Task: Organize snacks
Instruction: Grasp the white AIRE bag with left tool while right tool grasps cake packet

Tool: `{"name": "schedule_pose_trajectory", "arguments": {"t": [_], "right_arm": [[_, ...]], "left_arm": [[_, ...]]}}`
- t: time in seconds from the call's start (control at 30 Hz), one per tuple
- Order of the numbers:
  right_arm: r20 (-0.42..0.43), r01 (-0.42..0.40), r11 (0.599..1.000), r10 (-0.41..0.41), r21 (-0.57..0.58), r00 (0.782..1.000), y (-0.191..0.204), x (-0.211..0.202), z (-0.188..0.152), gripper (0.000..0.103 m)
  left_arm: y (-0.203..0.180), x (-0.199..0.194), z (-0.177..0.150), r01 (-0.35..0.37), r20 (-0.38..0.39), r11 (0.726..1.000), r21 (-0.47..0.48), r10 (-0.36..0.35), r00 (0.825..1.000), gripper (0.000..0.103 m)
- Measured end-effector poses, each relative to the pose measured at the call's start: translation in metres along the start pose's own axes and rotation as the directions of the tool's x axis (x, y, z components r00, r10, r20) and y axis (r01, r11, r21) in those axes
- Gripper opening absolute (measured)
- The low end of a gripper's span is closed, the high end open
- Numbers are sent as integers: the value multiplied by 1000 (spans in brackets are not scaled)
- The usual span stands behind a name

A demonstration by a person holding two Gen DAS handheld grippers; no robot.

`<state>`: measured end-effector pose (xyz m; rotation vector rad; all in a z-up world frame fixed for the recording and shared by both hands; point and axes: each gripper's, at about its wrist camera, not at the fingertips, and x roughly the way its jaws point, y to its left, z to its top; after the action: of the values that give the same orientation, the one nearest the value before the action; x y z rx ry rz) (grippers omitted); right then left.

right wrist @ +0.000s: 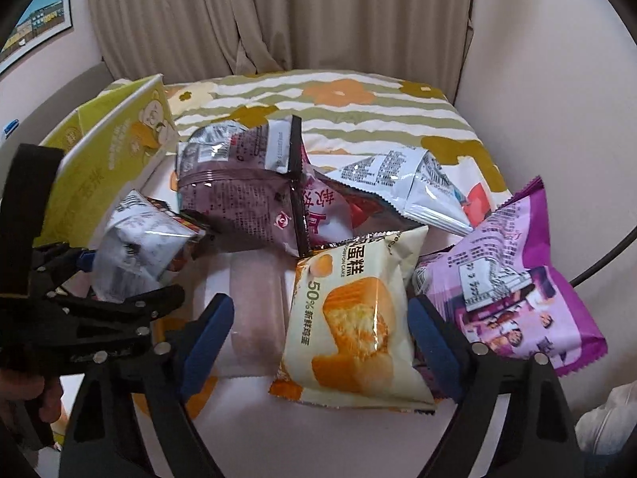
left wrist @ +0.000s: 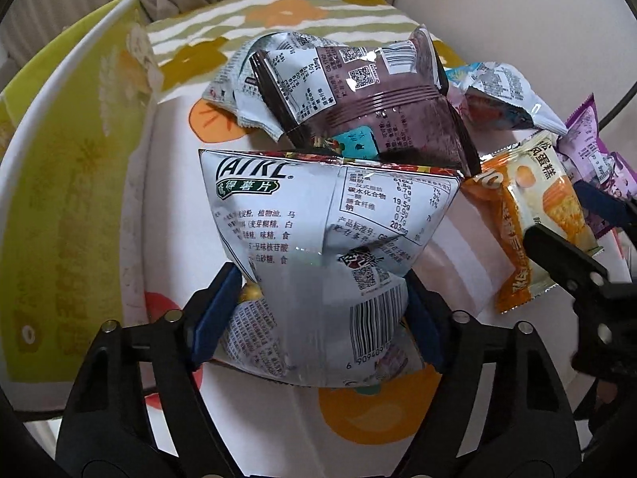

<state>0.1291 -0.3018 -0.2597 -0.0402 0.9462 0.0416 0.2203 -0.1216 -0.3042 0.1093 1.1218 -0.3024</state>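
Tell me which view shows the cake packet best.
The right wrist view: the cake packet lies face up and whole between the right claw's open fingers. The left wrist view shows it at the edge, partly covered by that claw.

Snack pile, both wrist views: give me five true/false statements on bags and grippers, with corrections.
1. The left gripper has its blue pads pressed on the silver chip bag. True.
2. The right gripper is clamped on the purple bag. False: its jaws stand apart around the cake packet, pads not pressing it; the purple bag lies outside them.
3. The cake packet lies beside the purple bag. True.
4. The yellow-green box sits at the right of the pile. False: it stands at the left.
5. The dark maroon bag lies beyond the silver chip bag in the left wrist view. True.
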Motion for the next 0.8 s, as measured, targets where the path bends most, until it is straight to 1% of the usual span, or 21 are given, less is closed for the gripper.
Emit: {"name": "schedule_pose_trajectory", "arguments": {"t": [0.13, 0.23, 0.33, 0.4, 0.43, 0.57, 0.63, 0.7, 0.8], "right_arm": [[-40, 23, 999, -22, 24, 999, -1, 10, 4, 87], [-77, 64, 998, -63, 16, 995, 2, 18, 6, 87], [-104, 82, 996, -79, 25, 991, 0, 24, 6, 86], [-118, 92, 995, -88, 30, 989, -2, 26, 5, 80], [-128, 98, 995, -93, 33, 987, -3, 28, 5, 76], [-155, 115, 993, -108, 39, 982, -8, 35, 0, 67], [-155, 127, 991, -120, 31, 980, -9, 35, -3, 63], [-151, 124, 992, -117, 35, 982, -9, 33, -3, 61], [-145, 124, 991, -117, 44, 982, -12, 29, -6, 59]], "left_arm": [[4, -2, 1, 3, -9, 1000, -7, -3, 1000, 72], [5, -5, -2, 4, -11, 1000, -15, -4, 1000, 71], [7, -7, -4, 9, -14, 1000, -29, -9, 1000, 70], [9, -8, -4, 11, -15, 999, -38, -12, 1000, 69], [8, -8, -5, 11, -15, 999, -40, -12, 1000, 69], [6, -10, -5, 7, -14, 999, -43, -7, 1000, 67], [5, -12, -7, 6, -13, 999, -48, -7, 1000, 65], [4, -15, -7, 7, -12, 999, -50, -7, 1000, 59], [2, -20, -10, 3, -10, 999, -53, -3, 1000, 58]]}}
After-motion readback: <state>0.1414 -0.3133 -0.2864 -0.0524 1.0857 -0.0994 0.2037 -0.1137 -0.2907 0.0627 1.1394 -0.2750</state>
